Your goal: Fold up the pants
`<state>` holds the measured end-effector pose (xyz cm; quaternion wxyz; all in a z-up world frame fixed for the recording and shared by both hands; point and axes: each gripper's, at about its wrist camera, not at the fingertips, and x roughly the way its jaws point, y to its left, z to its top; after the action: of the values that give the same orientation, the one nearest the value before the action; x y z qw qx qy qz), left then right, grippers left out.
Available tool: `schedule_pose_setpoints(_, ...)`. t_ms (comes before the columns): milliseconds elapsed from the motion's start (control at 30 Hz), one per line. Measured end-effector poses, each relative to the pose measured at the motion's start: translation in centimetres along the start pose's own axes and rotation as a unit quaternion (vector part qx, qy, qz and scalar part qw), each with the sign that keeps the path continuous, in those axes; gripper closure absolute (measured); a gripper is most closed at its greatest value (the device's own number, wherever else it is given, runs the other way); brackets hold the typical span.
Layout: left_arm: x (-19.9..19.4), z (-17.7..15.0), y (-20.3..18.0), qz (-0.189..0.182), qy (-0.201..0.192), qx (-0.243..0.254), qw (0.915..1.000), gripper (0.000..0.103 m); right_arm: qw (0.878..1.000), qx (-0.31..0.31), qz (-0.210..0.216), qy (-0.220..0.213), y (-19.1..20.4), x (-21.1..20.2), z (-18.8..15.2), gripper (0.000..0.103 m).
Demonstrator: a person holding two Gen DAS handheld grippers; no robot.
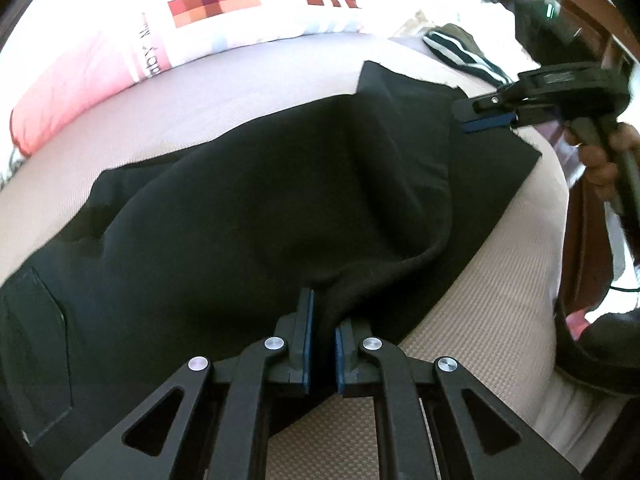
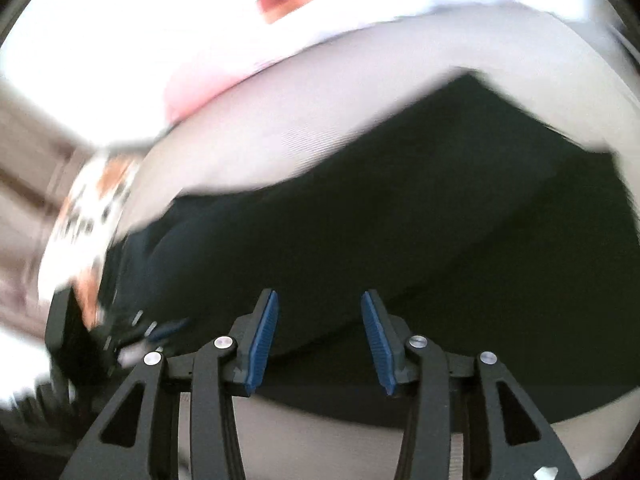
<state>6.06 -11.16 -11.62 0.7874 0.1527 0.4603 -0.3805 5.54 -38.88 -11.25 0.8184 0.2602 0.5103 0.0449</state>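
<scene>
Black pants lie across a beige textured bed surface, with a back pocket at the lower left. My left gripper is shut on a bunched fold of the pants at their near edge and lifts it slightly. My right gripper is open and empty, just above the pants near their edge. It also shows in the left wrist view, at the pants' far right corner. The right wrist view is motion-blurred.
A pink and white pillow with red squares lies along the far side of the bed. A dark striped garment lies past the pants' far corner. Brown wooden furniture stands to the right. The person's hand holds the right gripper's handle.
</scene>
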Motion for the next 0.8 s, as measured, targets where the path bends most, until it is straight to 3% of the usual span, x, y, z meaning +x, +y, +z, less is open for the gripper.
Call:
schedule_pose_setpoints(167, -0.1, 0.1, 0.4, -0.006, 0.002, -0.026, 0.9996, 0.094, 0.990, 0.132, 0.000, -0.046, -9.1, -1.6, 1.4, 0.061)
schedule_pose_setpoints(367, -0.2, -0.1, 0.8, -0.013, 0.008, -0.048, 0.9987, 0.094, 0.974, 0.205, 0.032, -0.090, -14.0, -1.7, 3.5, 0.062)
schedule_pose_setpoints(467, 0.0, -0.1, 0.8, -0.010, 0.012, -0.052, 0.9985, 0.094, 0.969, 0.216, 0.042, -0.111, -15.1, -1.5, 5.2, 0.069)
schedule_pose_setpoints(533, 0.1, -0.1, 0.8, -0.009, 0.014, -0.055, 0.9983, 0.094, 0.968, 0.222, 0.035, -0.114, -15.4, -1.2, 6.2, 0.082)
schedule_pose_setpoints(567, 0.1, -0.1, 0.7, -0.009, 0.015, -0.056, 0.9983, 0.094, 0.968, 0.222, 0.036, -0.112, -15.4, -1.0, 6.6, 0.096)
schedule_pose_setpoints(667, 0.0, -0.1, 0.6, -0.007, 0.016, -0.056, 0.9983, 0.094, 0.970, 0.212, 0.022, -0.116, -15.1, -1.5, 7.4, 0.098)
schedule_pose_setpoints(800, 0.0, 0.1, 0.6, -0.007, 0.014, -0.053, 0.9985, 0.094, 0.974, 0.149, -0.016, -0.168, -11.6, -6.5, 7.9, 0.100)
